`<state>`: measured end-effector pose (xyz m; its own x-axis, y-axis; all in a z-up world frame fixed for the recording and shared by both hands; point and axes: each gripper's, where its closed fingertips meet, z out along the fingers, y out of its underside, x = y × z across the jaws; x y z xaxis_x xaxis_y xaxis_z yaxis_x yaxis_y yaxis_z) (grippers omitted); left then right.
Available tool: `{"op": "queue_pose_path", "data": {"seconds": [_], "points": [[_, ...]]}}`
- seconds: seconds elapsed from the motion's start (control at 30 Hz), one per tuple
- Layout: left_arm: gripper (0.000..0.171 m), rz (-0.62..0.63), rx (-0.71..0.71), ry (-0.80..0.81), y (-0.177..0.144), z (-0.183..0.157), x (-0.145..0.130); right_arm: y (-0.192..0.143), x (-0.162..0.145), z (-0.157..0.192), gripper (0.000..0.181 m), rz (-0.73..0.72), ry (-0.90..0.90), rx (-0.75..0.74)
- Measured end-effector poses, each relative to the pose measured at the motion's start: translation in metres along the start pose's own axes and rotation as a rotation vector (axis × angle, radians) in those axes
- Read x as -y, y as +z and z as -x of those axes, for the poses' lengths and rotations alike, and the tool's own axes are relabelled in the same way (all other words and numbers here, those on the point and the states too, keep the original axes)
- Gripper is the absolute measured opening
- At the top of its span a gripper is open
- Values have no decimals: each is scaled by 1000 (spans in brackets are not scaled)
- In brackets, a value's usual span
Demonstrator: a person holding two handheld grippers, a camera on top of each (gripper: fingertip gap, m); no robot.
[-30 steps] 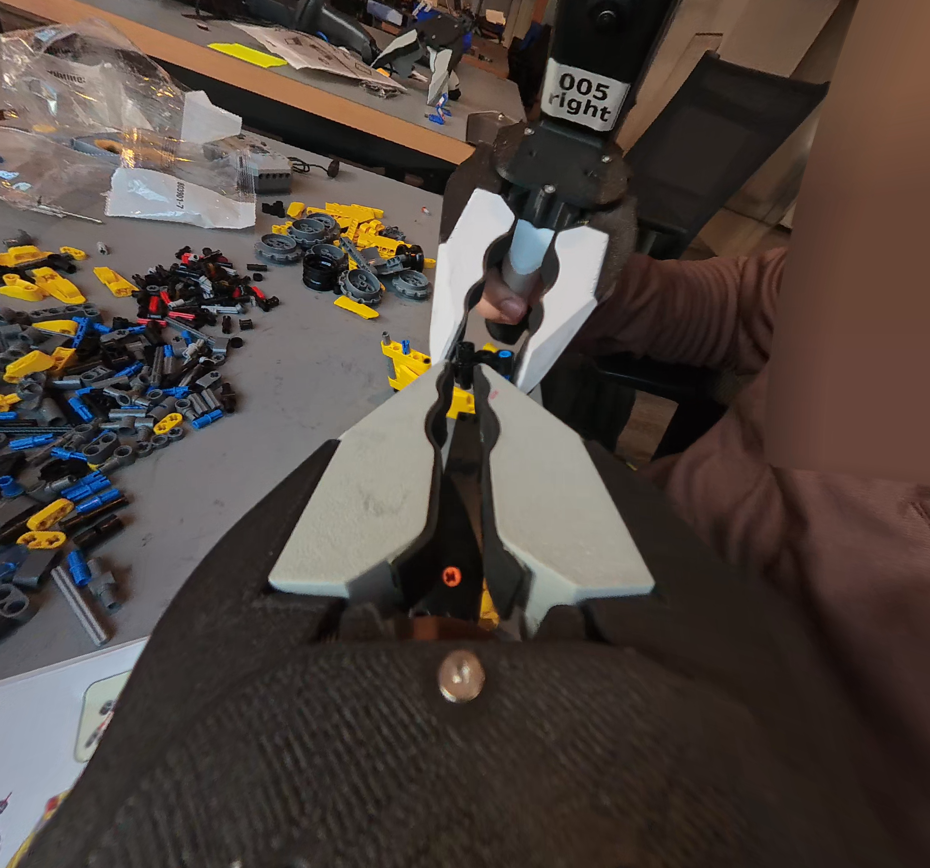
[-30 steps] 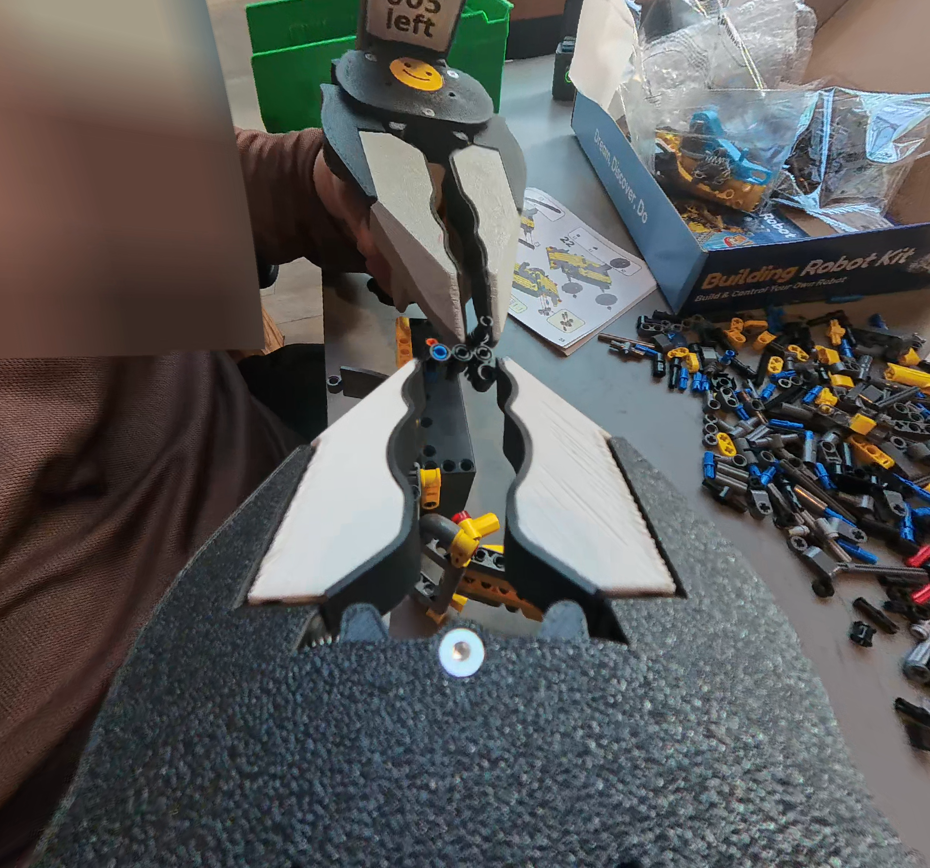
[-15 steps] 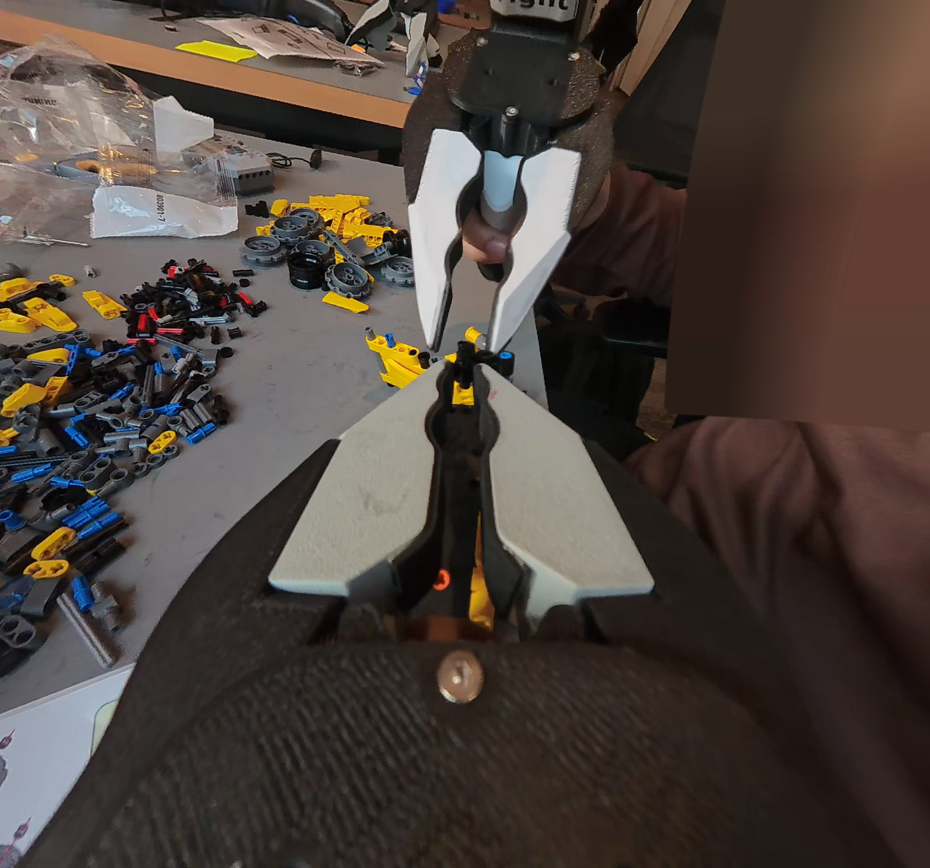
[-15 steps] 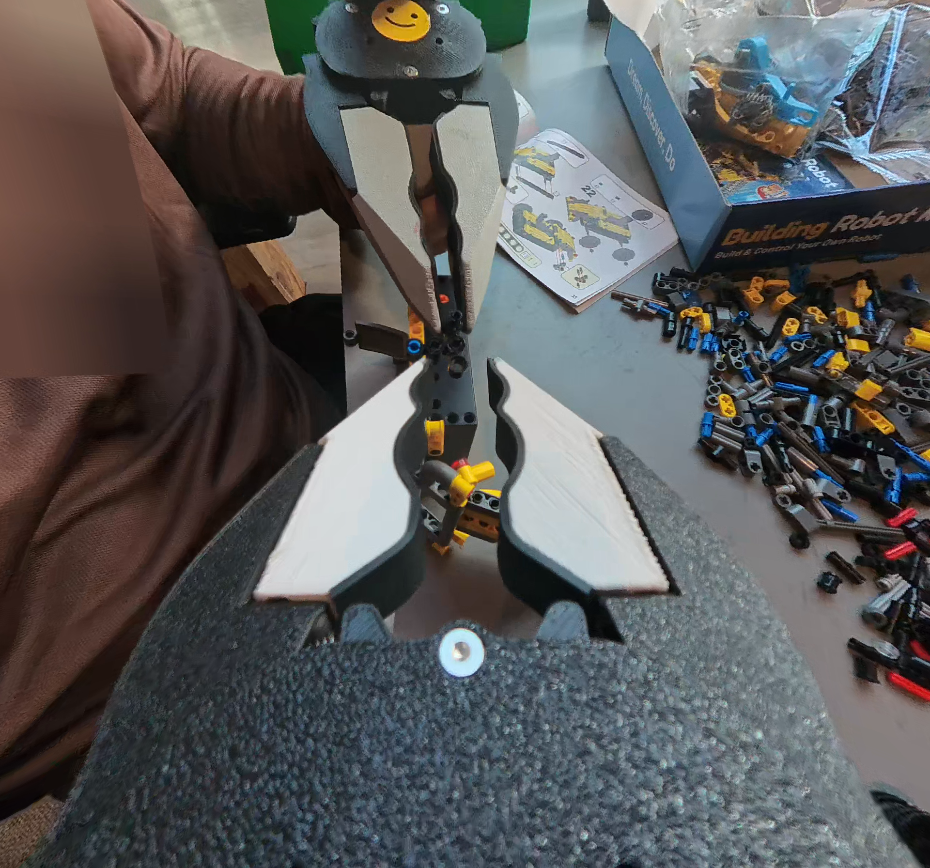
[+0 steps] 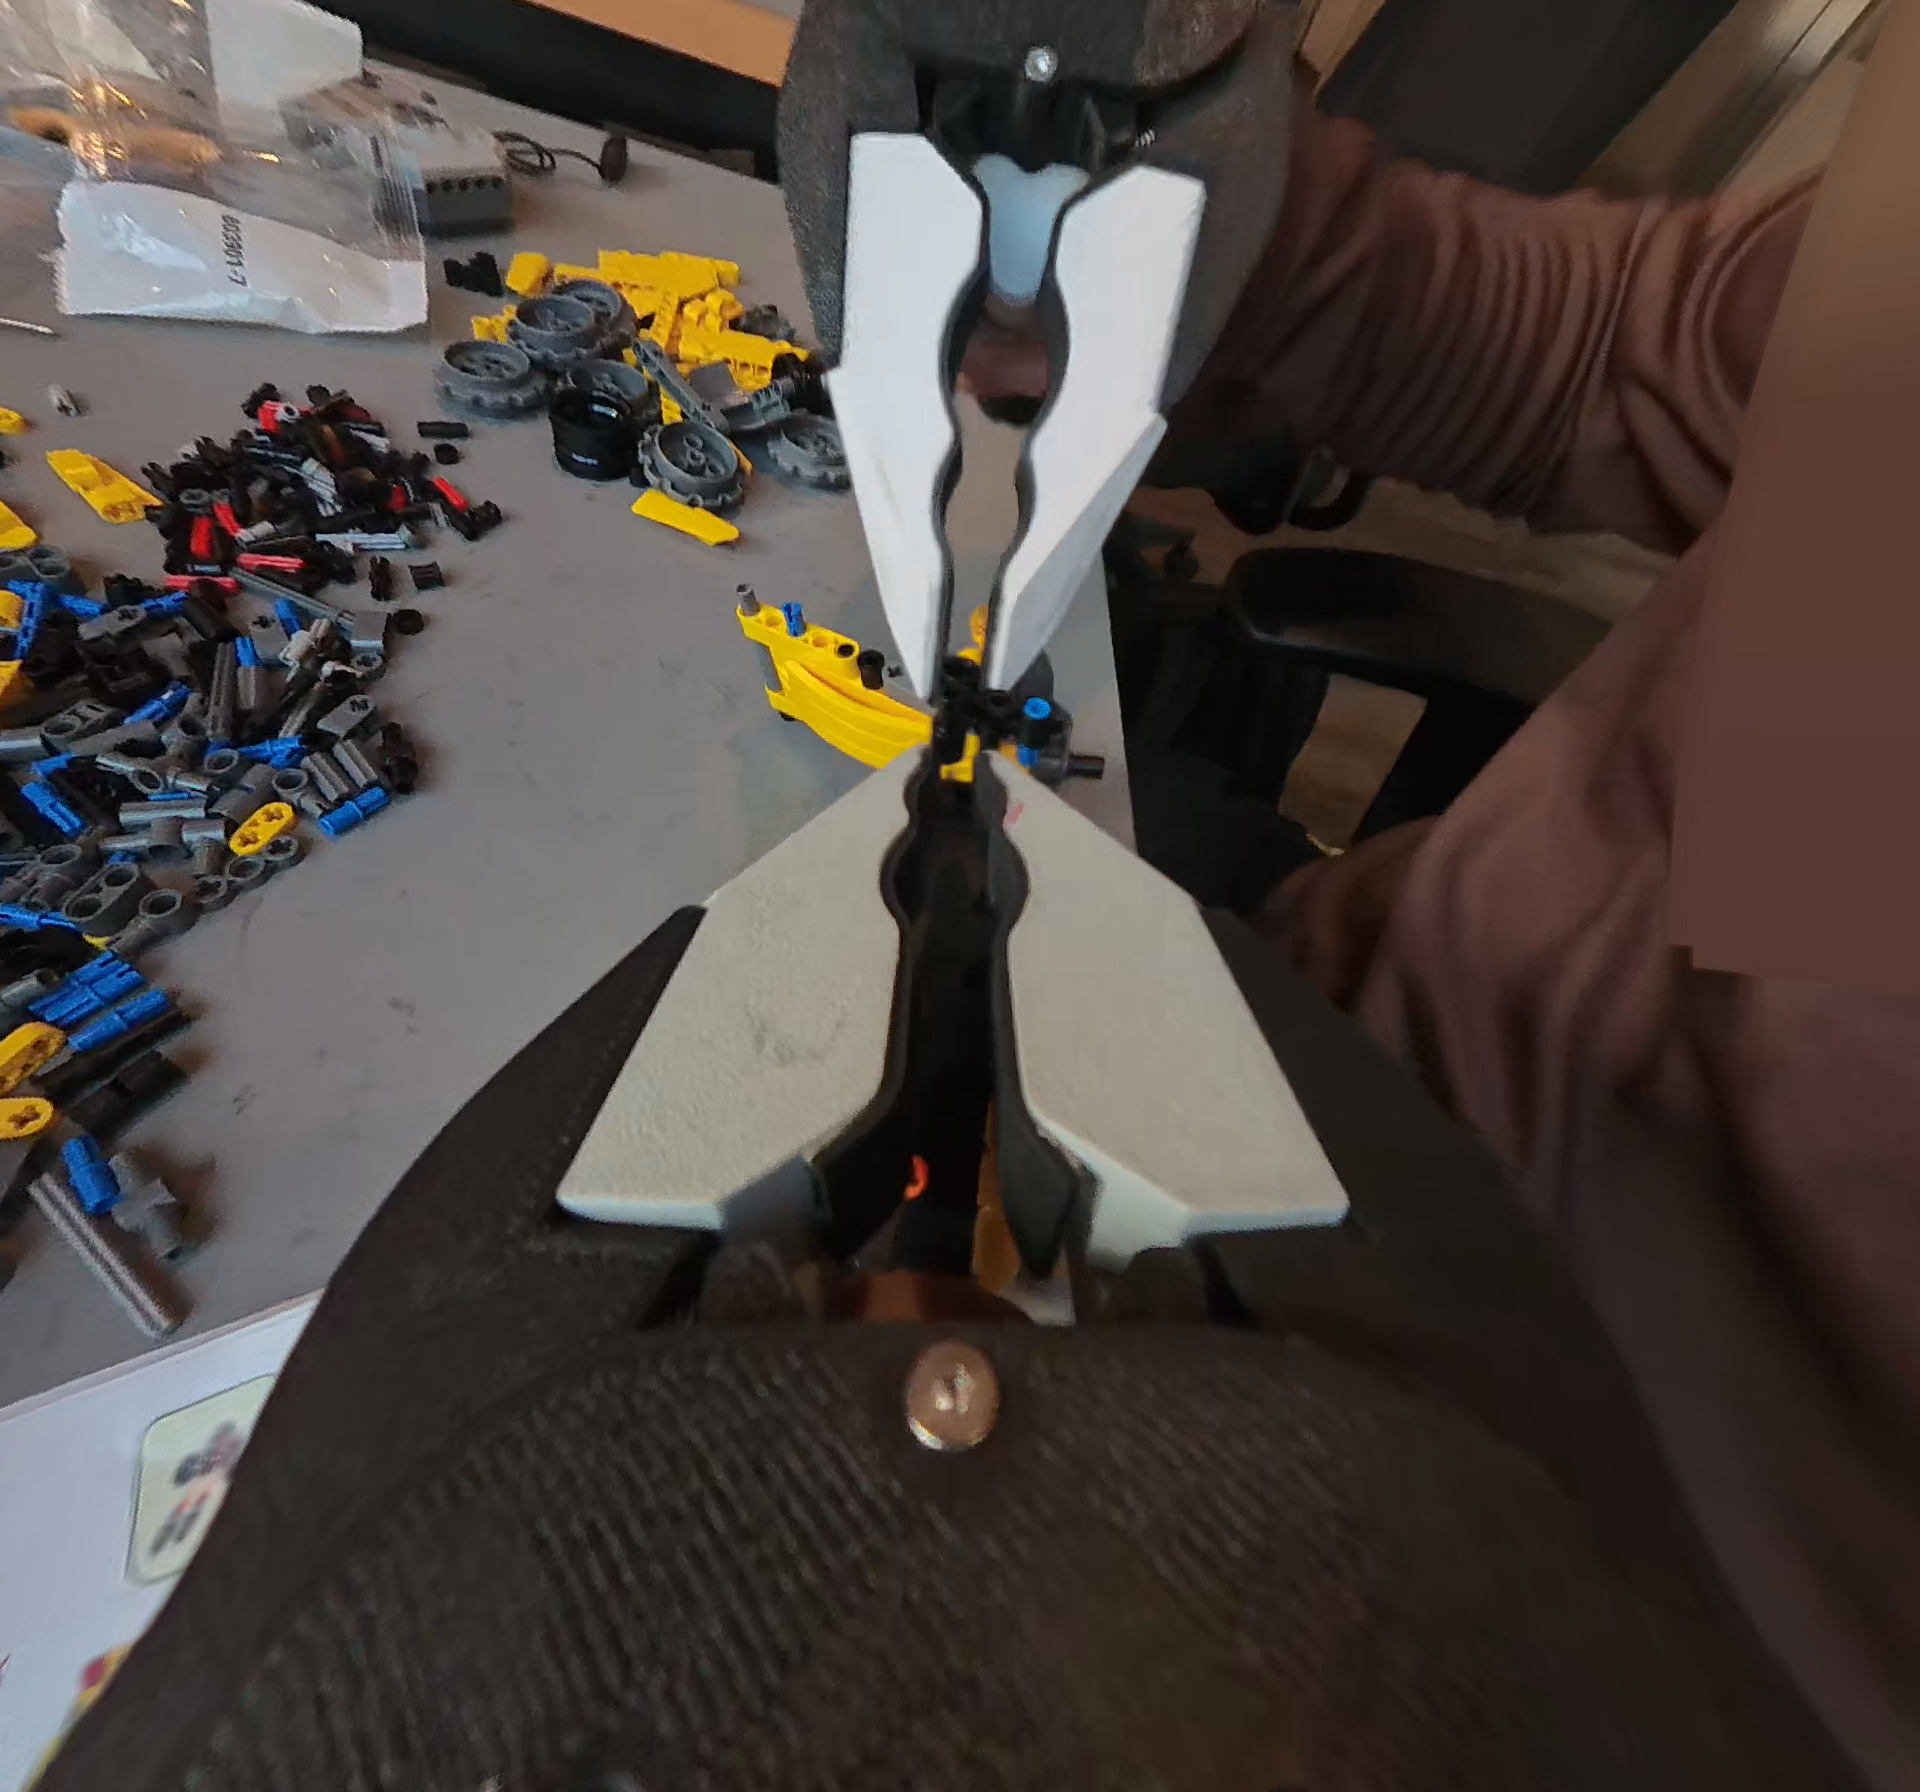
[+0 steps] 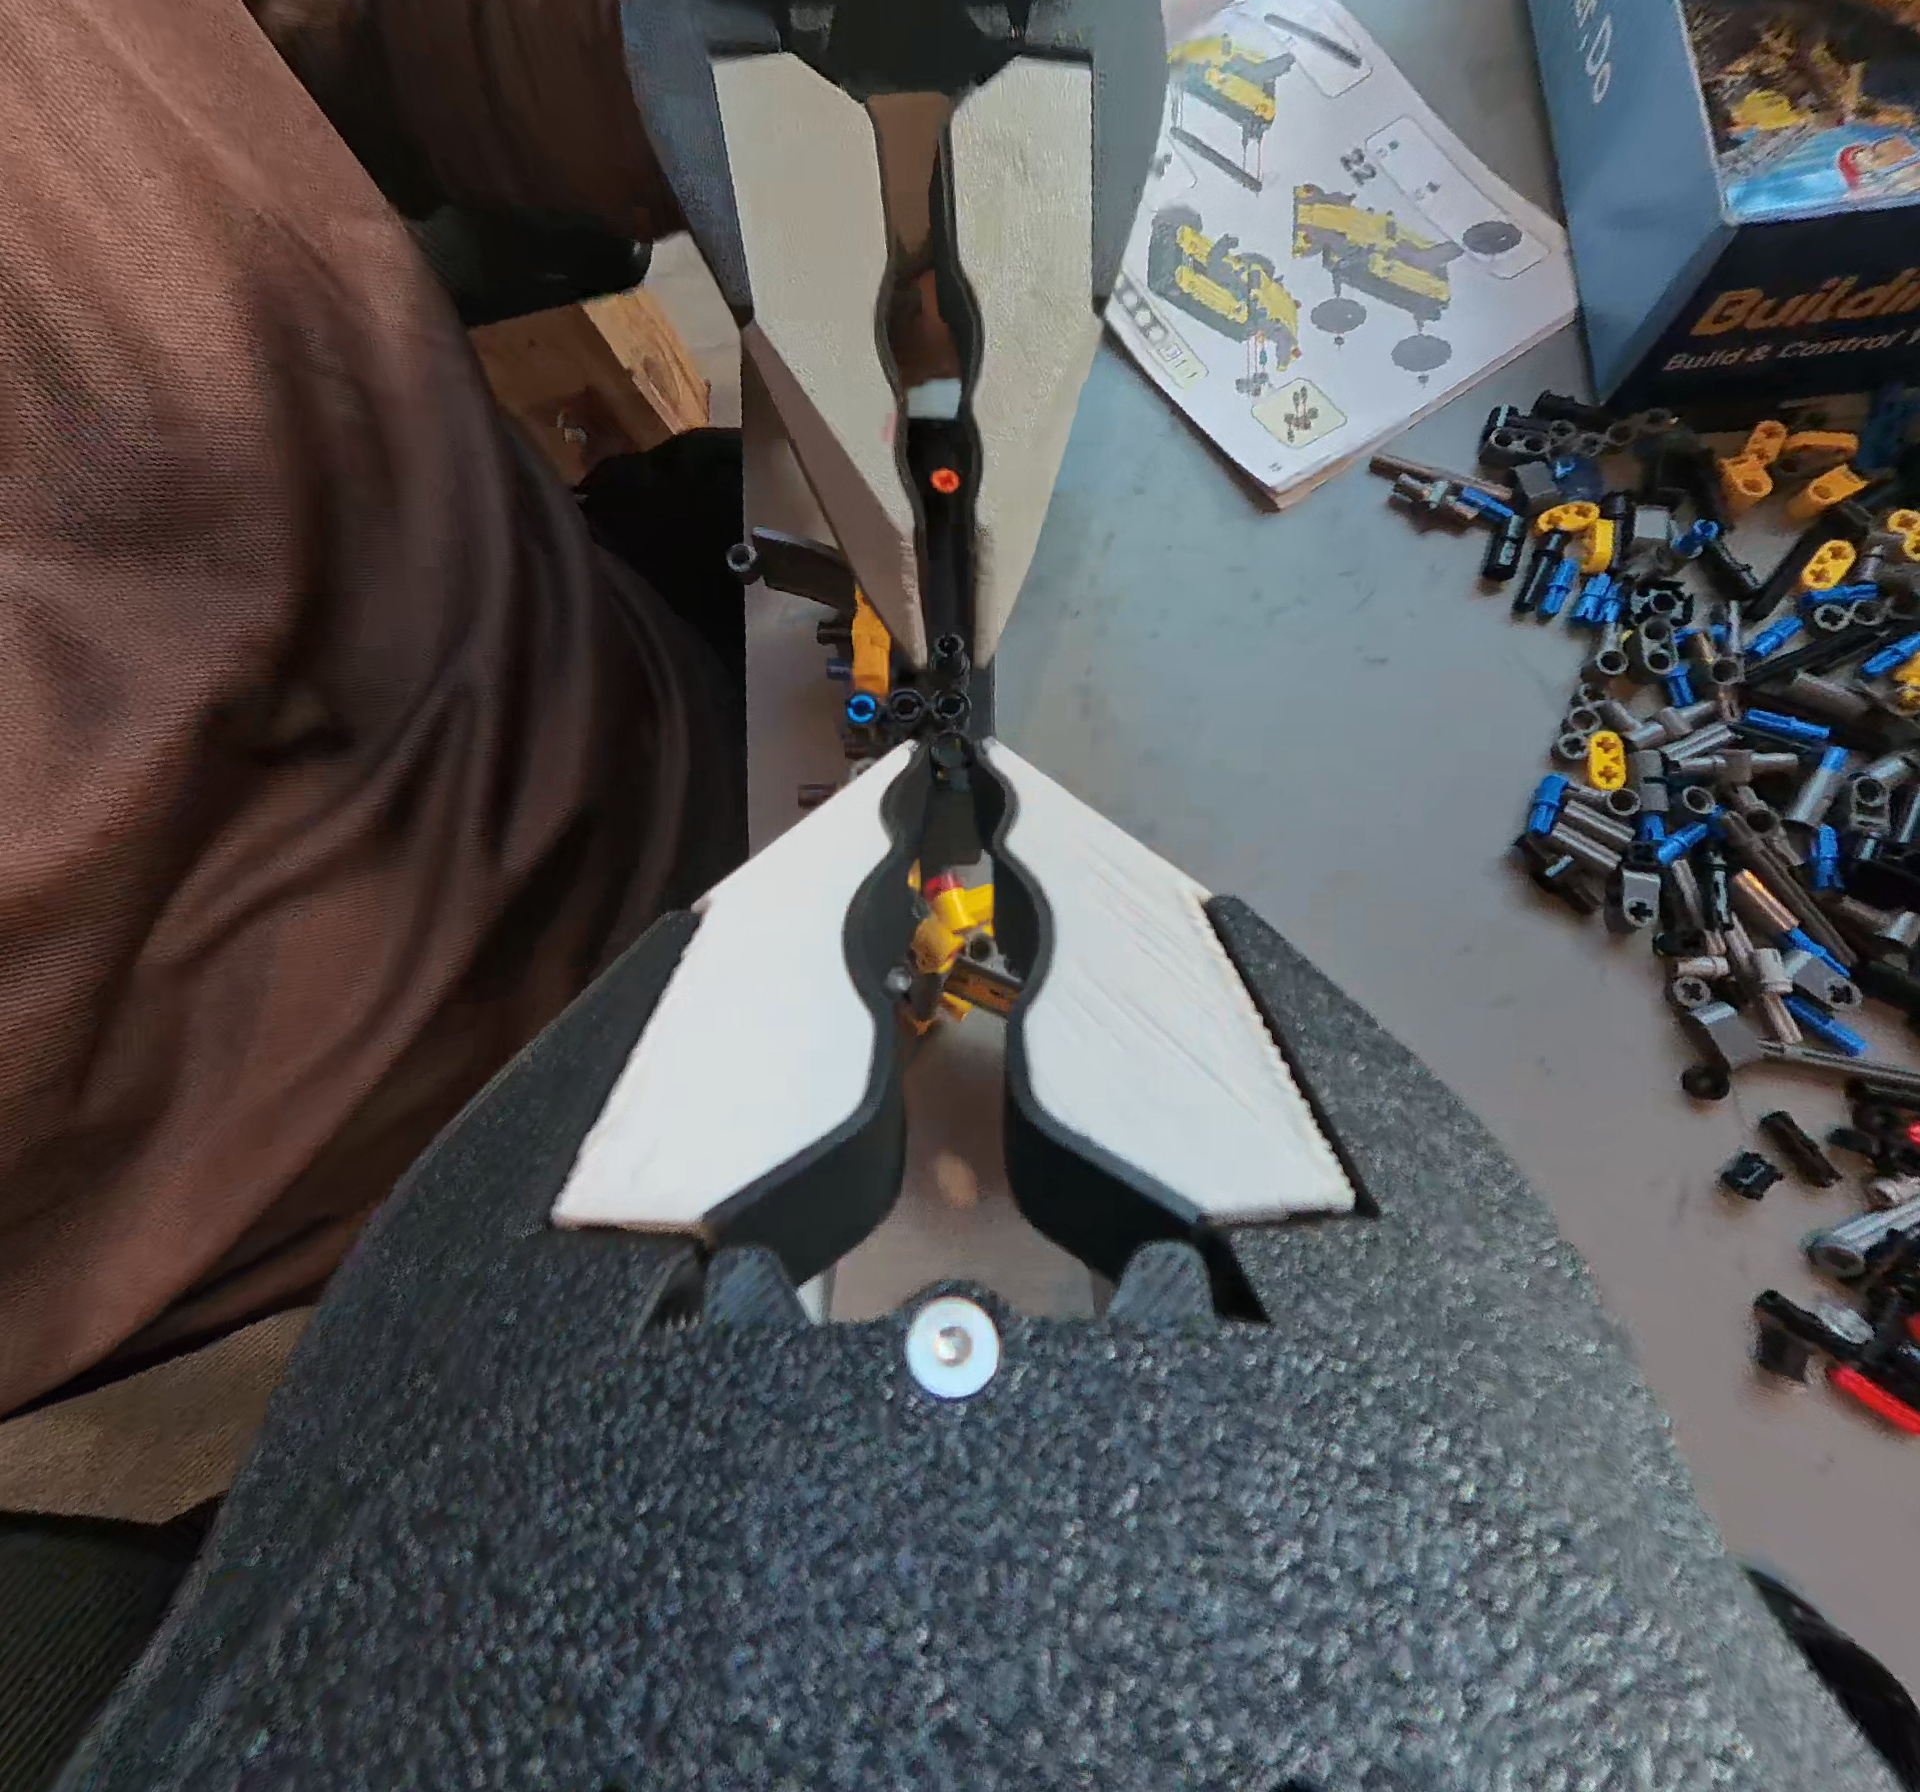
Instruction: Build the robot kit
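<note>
Left wrist view shows the left gripper (image 5: 951,776) pressed together on a black beam assembly (image 5: 951,963) that runs the length of its fingers; the beam's far end, with black pins and a blue one, sticks out past the tips, right at the grey table's (image 5: 582,838) near edge; beyond that edge sits a dark chair (image 5: 1351,641) and a person's brown sleeve (image 5: 1507,340). Facing it tip to tip, the right gripper (image 6: 948,755) is closed to a narrow slit, pinching a small black pin (image 6: 943,757) at the very tips, just touching the beam's end. Bare table lies between the grippers and the loose parts pile (image 5: 208,703) of black, grey and blue pins; a cluster of grey wheels and yellow plates (image 5: 644,392) lies farther back; a yellow sub-assembly (image 5: 831,693) rests just beside the fingertips near the edge. Clear plastic bags (image 5: 156,80) hold more parts, hard to make out. Right wrist view adds an open instruction booklet (image 6: 1340,236) and a blue cardboard box (image 6: 1714,132), its inside mostly out of frame.
</note>
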<state>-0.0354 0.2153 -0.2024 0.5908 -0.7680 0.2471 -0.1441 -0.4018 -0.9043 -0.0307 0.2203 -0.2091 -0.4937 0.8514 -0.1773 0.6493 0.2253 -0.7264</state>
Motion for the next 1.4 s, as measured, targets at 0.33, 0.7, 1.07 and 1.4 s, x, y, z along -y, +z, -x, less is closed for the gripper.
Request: {"op": "queue_pose_path", "data": {"seconds": [0.33, 0.7, 1.07, 1.4], "points": [[50, 198, -69, 106, 2, -9, -10, -2, -6, -4, 4, 177, 21, -23], [19, 148, -79, 82, 4, -2, -5, 8, -11, -3, 4, 174, -18, -12], [10, 240, -115, 86, 10, 1, -18, 11, -11, -2, 4, 166, -71, -14], [10, 186, -171, 48, 12, -7, -16, 13, -13, 4, 4, 172, -106, 6]]}}
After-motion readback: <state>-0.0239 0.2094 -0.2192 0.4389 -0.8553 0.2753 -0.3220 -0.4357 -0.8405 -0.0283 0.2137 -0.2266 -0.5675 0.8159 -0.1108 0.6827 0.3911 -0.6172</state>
